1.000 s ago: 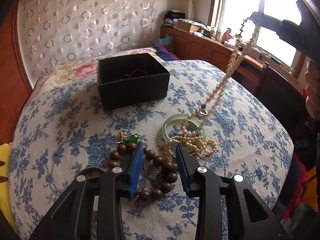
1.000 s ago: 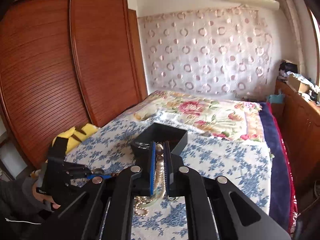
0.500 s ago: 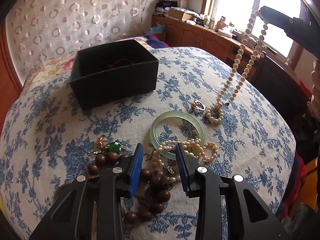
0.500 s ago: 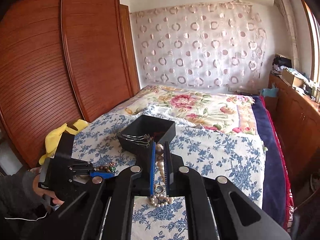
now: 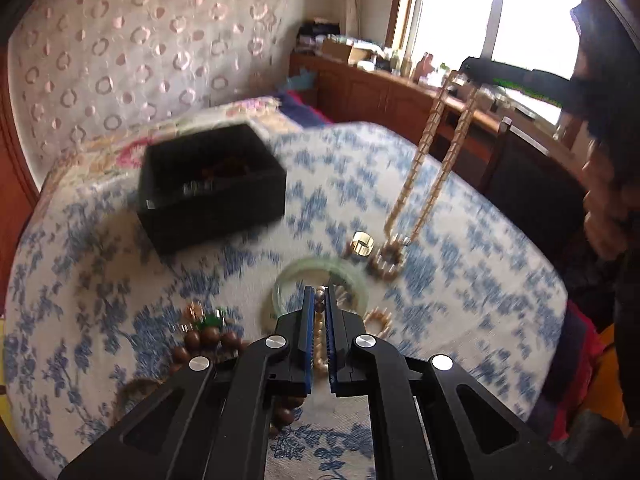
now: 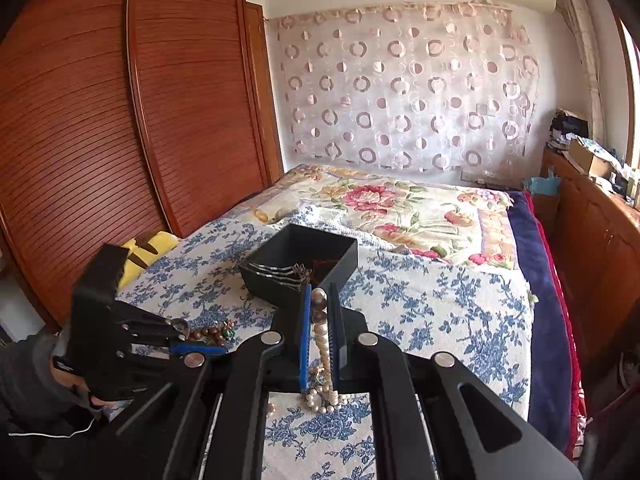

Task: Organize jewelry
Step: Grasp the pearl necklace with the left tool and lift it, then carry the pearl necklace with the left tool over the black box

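Blue-flowered cloth [image 5: 460, 280] covers the bed, and everything sits on it. The black box [image 5: 212, 188] stands toward the far side, open on top; the right wrist view shows silvery bangles [image 6: 276, 271] and something reddish already lying inside, so part of the sorting looks done.

Nearer to me, a pale green bangle [image 5: 320, 284] lies flat, with a small gold ring [image 5: 362, 243] just beyond its rim. Dark wooden beads [image 5: 208, 338] curl off to the left, next to a little green and gold trinket [image 5: 206, 318].

The right gripper [image 6: 320, 300] is pinched together on a pearl necklace [image 5: 436, 152], which hangs down in two strands with its lower end coiled on the cloth beside the gold ring. It is lifted but not yet over the box.

The left gripper [image 5: 319, 304] is low over the bangle with its jaws nearly together around a second string of pearls [image 5: 318, 340]. The view is blurred, but it appears clamped on them.

By my reckoning the job is well short of done: both pearl strings, the green bangle, the ring, the wooden beads and the trinket all remain outside the box.
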Motion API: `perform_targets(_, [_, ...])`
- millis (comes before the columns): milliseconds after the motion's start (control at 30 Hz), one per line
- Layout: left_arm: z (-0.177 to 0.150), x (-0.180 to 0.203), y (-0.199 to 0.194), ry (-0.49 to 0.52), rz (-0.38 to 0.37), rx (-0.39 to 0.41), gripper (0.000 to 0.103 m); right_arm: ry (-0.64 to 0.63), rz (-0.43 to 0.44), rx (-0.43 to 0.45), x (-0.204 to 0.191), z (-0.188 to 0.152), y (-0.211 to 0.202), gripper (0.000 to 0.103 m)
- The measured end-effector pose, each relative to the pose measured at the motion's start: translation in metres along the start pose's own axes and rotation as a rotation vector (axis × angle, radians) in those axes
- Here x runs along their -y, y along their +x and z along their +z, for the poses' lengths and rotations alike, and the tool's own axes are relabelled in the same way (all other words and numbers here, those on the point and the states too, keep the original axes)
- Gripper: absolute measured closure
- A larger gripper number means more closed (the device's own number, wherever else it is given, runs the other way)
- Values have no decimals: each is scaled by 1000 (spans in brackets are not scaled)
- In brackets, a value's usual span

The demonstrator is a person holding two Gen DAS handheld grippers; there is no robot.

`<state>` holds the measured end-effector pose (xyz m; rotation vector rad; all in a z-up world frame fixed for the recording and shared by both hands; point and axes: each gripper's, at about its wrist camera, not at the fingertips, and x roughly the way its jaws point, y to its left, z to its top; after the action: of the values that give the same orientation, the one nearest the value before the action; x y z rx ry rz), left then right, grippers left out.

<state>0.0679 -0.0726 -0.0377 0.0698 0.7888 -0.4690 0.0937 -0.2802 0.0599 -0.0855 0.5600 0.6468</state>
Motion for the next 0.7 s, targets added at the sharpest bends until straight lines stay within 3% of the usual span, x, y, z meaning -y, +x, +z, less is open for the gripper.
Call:
perform_targets(300, [43, 8, -53, 22, 18, 137, 99, -39, 3, 68, -14, 32, -23, 94])
perform_targets(700, [84, -10, -100, 6, 64, 250, 99, -55, 20, 140, -15, 64, -35, 94])
